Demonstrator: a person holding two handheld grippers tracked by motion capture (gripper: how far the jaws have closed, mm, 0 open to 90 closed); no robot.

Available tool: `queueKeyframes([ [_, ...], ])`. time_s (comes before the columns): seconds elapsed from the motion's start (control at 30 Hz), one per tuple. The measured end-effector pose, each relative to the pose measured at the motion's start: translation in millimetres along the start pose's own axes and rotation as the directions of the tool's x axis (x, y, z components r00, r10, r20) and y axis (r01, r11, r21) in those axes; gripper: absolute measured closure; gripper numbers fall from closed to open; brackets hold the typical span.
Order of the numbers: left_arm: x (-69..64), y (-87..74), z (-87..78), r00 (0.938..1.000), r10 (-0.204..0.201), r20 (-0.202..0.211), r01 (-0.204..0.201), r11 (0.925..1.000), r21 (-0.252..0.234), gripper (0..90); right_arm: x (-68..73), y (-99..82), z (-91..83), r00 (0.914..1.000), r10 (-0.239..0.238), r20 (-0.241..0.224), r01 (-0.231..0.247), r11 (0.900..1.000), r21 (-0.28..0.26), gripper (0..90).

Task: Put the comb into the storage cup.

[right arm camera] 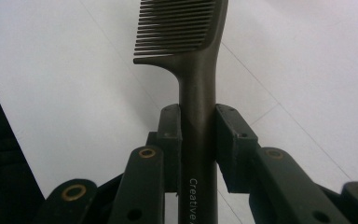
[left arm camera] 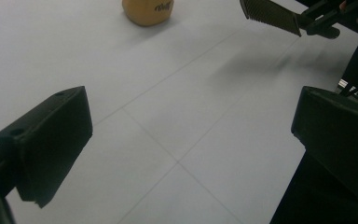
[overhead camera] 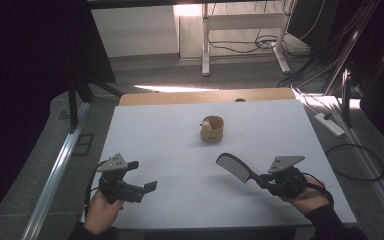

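I have the comb (right arm camera: 193, 56) clamped by its handle in my right gripper (overhead camera: 263, 179), both pads pressed flat against the stem just below the teeth, so the toothed head sticks out free ahead of the jaws. I hold it that far down the handle so the working end stays clear. In the high view the comb hangs above the white table (overhead camera: 180, 200) at the near right, its head slanting up and toward the left, teeth facing the table, touching nothing.

My left gripper (overhead camera: 142, 176) is at the near left, jaws spread wide with only bare table between them; it grips nothing and sits well apart from the comb, leaving room for the right hand to work.

Toward the far middle of the table stands a small tan cup (overhead camera: 212, 128) with something pale poking out at its left rim; I cannot tell what it is. I judge the comb is meant for that cup, since nothing else is on the table
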State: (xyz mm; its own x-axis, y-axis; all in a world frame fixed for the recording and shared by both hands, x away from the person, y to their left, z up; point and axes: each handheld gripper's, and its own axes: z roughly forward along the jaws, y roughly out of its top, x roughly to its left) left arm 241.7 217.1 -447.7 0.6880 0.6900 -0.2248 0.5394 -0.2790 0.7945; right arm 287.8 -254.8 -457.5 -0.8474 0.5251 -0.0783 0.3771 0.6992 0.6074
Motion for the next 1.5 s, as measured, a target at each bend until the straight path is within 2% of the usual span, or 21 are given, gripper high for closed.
queueKeyframes([
  [0.27, 5.1, 15.9, 14.9, 0.9994, 0.008, 0.033, -0.009, 0.9999, 0.008, 0.0, 1.2, -1.7, -4.6, 0.9999, -0.008, 0.012, 0.008, 0.9997, -0.025, 72.4],
  [0.57, 4.3, 34.8, 27.9, 0.9971, 0.021, 0.073, -0.022, 0.9997, 0.014, 0.0, 3.7, -1.2, -8.3, 0.9994, -0.031, 0.018, 0.032, 0.9978, -0.058, 72.5],
  [0.77, 3.8, 45.0, 37.5, 0.9950, 0.049, 0.087, -0.051, 0.9984, 0.023, 0.0, 6.5, 0.6, -9.2, 0.9983, -0.054, 0.022, 0.055, 0.9953, -0.080, 72.4],
  [1.07, 6.0, 56.2, 47.8, 0.9915, 0.044, 0.123, -0.047, 0.9986, 0.021, 0.0, 10.0, 3.4, -9.7, 0.9968, -0.078, 0.015, 0.079, 0.9918, -0.101, 72.4],
  [1.23, 6.0, 62.7, 56.1, 0.9882, 0.037, 0.149, -0.043, 0.9983, 0.038, 0.0, 12.4, 5.8, -9.8, 0.9961, -0.088, 0.011, 0.089, 0.9892, -0.117, 72.4],
  [1.37, 5.5, 67.9, 62.8, 0.9825, 0.023, 0.185, -0.031, 0.9988, 0.039, 0.0, 14.5, 7.7, -9.8, 0.9950, -0.099, 0.008, 0.100, 0.9861, -0.133, 72.4],
  [1.5, 3.6, 73.2, 69.7, 0.9782, 0.025, 0.206, -0.035, 0.9983, 0.046, 0.0, 16.0, 9.4, -9.6, 0.9940, -0.109, 0.000, 0.108, 0.9841, -0.141, 72.4],
])
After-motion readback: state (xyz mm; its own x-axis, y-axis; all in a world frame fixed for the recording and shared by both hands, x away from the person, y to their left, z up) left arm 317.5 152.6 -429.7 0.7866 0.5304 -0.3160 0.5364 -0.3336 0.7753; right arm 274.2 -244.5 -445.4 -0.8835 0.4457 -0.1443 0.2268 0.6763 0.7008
